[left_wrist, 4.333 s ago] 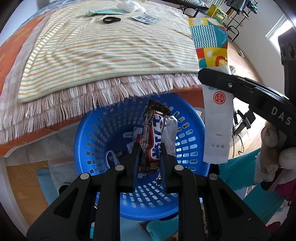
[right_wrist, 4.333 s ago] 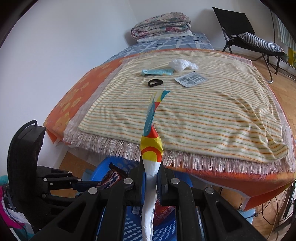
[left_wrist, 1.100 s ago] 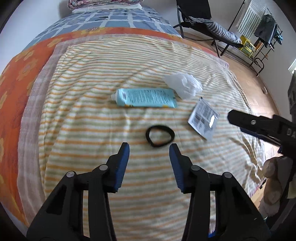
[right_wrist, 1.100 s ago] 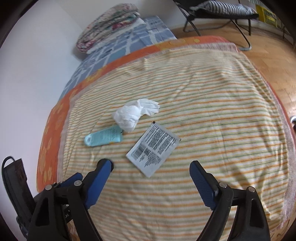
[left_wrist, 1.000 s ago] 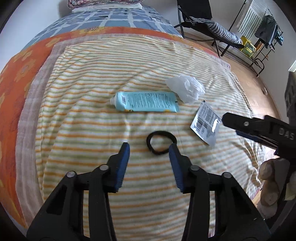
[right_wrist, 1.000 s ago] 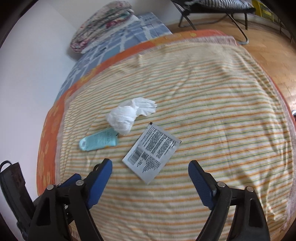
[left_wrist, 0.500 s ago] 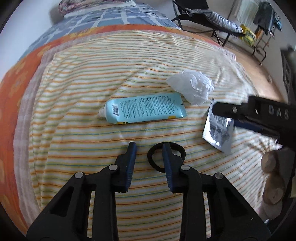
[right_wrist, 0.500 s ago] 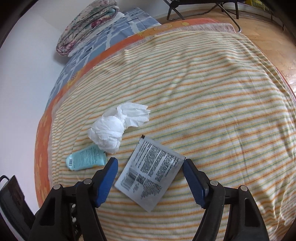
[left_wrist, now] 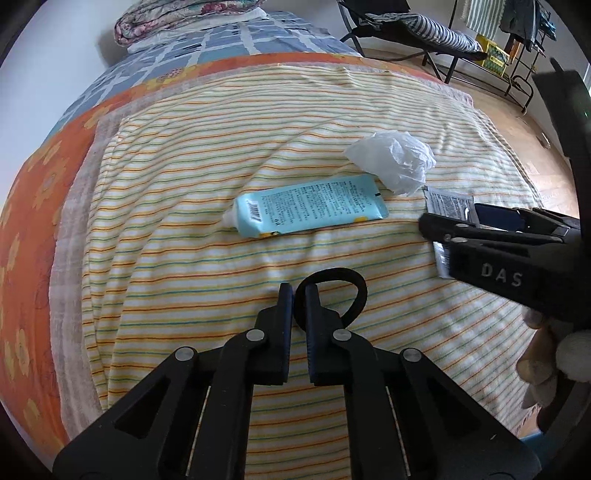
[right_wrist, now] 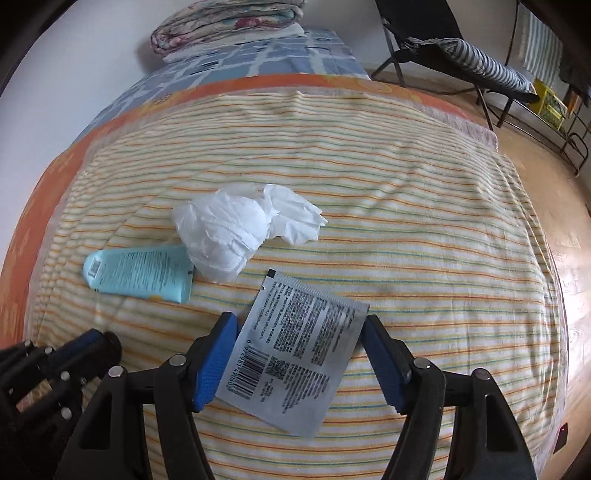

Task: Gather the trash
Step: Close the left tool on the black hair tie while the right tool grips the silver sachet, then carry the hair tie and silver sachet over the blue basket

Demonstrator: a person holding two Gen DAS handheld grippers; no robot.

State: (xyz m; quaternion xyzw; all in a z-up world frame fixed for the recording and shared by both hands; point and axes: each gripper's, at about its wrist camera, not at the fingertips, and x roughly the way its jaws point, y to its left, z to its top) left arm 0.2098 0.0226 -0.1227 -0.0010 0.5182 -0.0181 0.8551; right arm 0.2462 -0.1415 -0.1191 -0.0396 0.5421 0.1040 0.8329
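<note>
On the striped blanket (left_wrist: 184, 177) lie a black hair band (left_wrist: 356, 295), a light blue tube (left_wrist: 310, 206), a crumpled white tissue (left_wrist: 397, 160) and a silver sachet (right_wrist: 295, 354). My left gripper (left_wrist: 300, 291) is shut on the left side of the hair band. My right gripper (right_wrist: 299, 328) is open, its fingers on either side of the sachet and low over the blanket. The tube (right_wrist: 138, 275) and tissue (right_wrist: 240, 229) lie just beyond it. The right gripper (left_wrist: 480, 229) also shows in the left wrist view, over the sachet (left_wrist: 448, 201).
The blanket covers a bed with an orange sheet (left_wrist: 40, 192) and folded quilts (right_wrist: 229, 22) at its head. A black folding chair (right_wrist: 461, 48) and a drying rack (left_wrist: 517, 44) stand on the wooden floor to the right.
Both grippers dropped their wrappers over the blue basket and moved onto the bed. In the last second the left jaws closed on the hair band and the right gripper lowered around the sachet.
</note>
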